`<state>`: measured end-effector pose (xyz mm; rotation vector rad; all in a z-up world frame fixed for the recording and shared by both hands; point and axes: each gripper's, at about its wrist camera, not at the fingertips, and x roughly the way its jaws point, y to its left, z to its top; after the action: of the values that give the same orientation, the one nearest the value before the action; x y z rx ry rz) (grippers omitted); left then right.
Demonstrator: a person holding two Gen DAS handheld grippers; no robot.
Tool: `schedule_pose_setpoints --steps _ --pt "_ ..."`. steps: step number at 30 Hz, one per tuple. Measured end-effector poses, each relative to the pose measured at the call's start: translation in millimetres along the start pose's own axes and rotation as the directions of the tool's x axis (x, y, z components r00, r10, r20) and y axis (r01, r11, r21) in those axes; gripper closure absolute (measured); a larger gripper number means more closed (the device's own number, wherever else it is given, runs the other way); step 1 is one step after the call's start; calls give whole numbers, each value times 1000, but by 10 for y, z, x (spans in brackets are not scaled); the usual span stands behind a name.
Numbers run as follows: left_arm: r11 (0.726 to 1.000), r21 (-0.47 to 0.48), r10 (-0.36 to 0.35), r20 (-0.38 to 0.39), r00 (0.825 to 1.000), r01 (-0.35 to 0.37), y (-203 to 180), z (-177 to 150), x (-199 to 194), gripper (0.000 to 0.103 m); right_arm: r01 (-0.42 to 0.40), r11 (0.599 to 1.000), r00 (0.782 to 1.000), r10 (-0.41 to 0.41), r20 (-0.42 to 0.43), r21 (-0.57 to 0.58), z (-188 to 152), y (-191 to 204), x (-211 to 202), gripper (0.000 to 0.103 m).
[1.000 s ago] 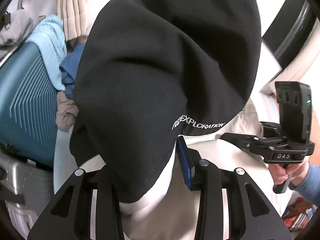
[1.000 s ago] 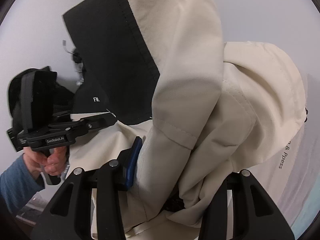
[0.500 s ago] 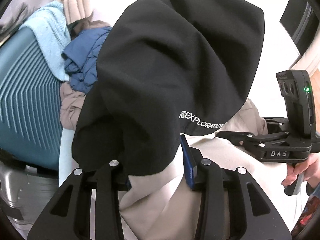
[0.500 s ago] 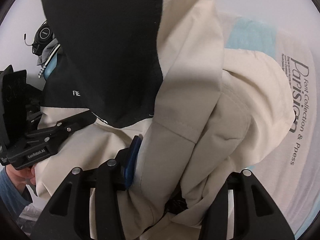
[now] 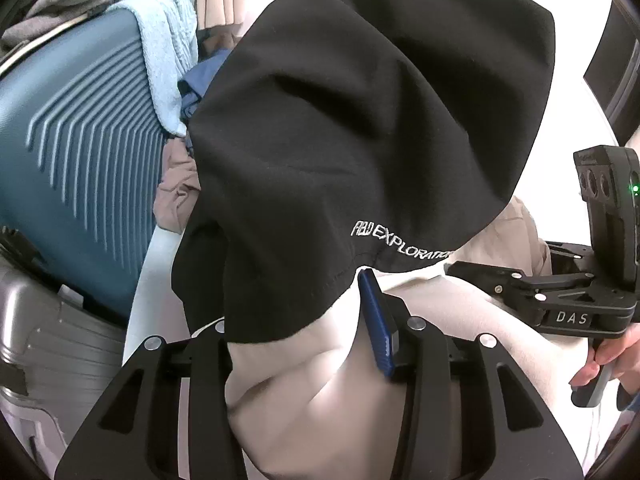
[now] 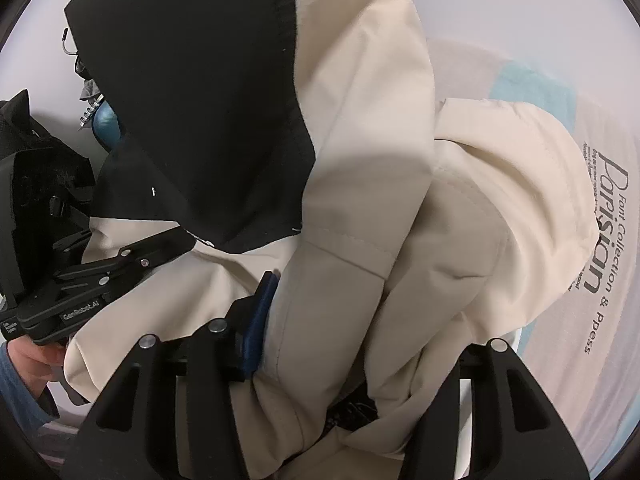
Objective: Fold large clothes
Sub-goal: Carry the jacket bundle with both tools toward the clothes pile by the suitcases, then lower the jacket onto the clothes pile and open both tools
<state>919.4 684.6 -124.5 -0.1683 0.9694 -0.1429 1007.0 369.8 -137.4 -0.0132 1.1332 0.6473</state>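
Note:
A large black and cream jacket (image 5: 360, 140) with "FIELD EXPLORATION" stitched on its black panel hangs lifted between both grippers. My left gripper (image 5: 304, 320) is shut on its fabric; the black panel drapes over the left finger and one blue pad (image 5: 376, 324) shows. My right gripper (image 6: 320, 316) is shut on the cream part of the jacket (image 6: 400, 220); one blue pad (image 6: 260, 316) shows, the other is buried in cloth. The right gripper (image 5: 560, 300) shows at the right of the left wrist view, the left gripper (image 6: 80, 280) at the left of the right wrist view.
A teal hard suitcase (image 5: 72, 160) stands at the left above a grey suitcase (image 5: 44, 360), with a light blue towel (image 5: 168, 64) and a pile of clothes (image 5: 188, 176) beside it. A printed bedsheet (image 6: 600, 240) lies under the jacket at the right.
Both grippers have kept their hold on the jacket. The left view has swung a little, the suitcase showing larger. The jacket's hanging folds have shifted slightly over the sheet.

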Motion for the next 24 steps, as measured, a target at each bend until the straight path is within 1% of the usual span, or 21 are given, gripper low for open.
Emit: schedule_pose_setpoints --steps 1,2,3,5,6,7,8,9,11,12,13,14,15,17,18,19,20,21,22,24 --pt "1000 2 1 2 1000 -1 -44 -8 -45 61 -1 1000 1000 1 0 4 -5 -21 -16 55" --pt "1000 3 4 6 1000 -4 -92 -18 -102 61 -1 1000 1000 1 1 13 53 83 25 53" --pt "1000 9 12 8 1000 -12 -123 -20 -135 60 1 1000 1000 -1 3 20 46 61 -7 52" --pt "998 29 59 24 998 -60 -199 -24 -230 57 16 1000 1000 -16 6 23 46 48 -59 49" --pt "997 30 70 28 997 -71 -210 -24 -253 56 24 999 1000 -24 7 22 3 66 -90 48" --pt "995 28 90 34 995 -91 -226 -30 -297 51 32 999 999 -32 8 21 2 52 -134 47" --pt "990 26 134 53 990 -135 -248 -39 -364 48 40 999 999 -40 7 21 4 45 -158 44" --pt "987 15 160 74 984 -161 -257 -48 -438 44 51 998 999 -51 6 22 47 107 -152 42" --pt "980 -1 196 97 976 -197 -267 -67 -554 38 91 996 996 -92 17 18 37 98 -240 34" --pt "978 -14 208 107 972 -208 -265 -82 -610 32 112 994 994 -112 20 16 39 99 -283 33" --pt "974 -28 225 109 968 -223 -257 -103 -656 28 128 992 991 -129 24 10 38 104 -333 31" --pt "971 -39 240 105 965 -237 -249 -119 -684 27 141 990 989 -141 31 4 43 126 -366 27" --pt "968 -50 250 101 963 -246 -242 -133 -704 25 160 987 987 -159 37 -7 52 179 -385 24" --pt "960 -91 273 93 958 -265 -232 -180 -770 22 197 980 979 -196 51 -20 -2 164 -495 13" --pt "956 -105 282 90 955 -272 -233 -197 -792 20 209 978 976 -208 58 -19 -26 178 -546 9" --pt "951 -118 297 92 950 -286 -245 -222 -828 17 212 977 975 -210 70 -19 -47 209 -596 8" --pt "948 -127 303 97 948 -290 -260 -248 -865 13 211 977 975 -209 72 -22 -25 314 -592 7" --pt "944 -145 312 101 945 -296 -280 -288 -919 9 215 976 975 -213 70 -27 -51 320 -632 7" --pt "943 -165 309 103 945 -290 -286 -320 -958 8 238 971 970 -235 65 -35 -92 330 -678 7" --pt "937 -189 317 106 943 -294 -303 -396 -1029 7 260 965 963 -256 87 -40 -134 480 -737 7"
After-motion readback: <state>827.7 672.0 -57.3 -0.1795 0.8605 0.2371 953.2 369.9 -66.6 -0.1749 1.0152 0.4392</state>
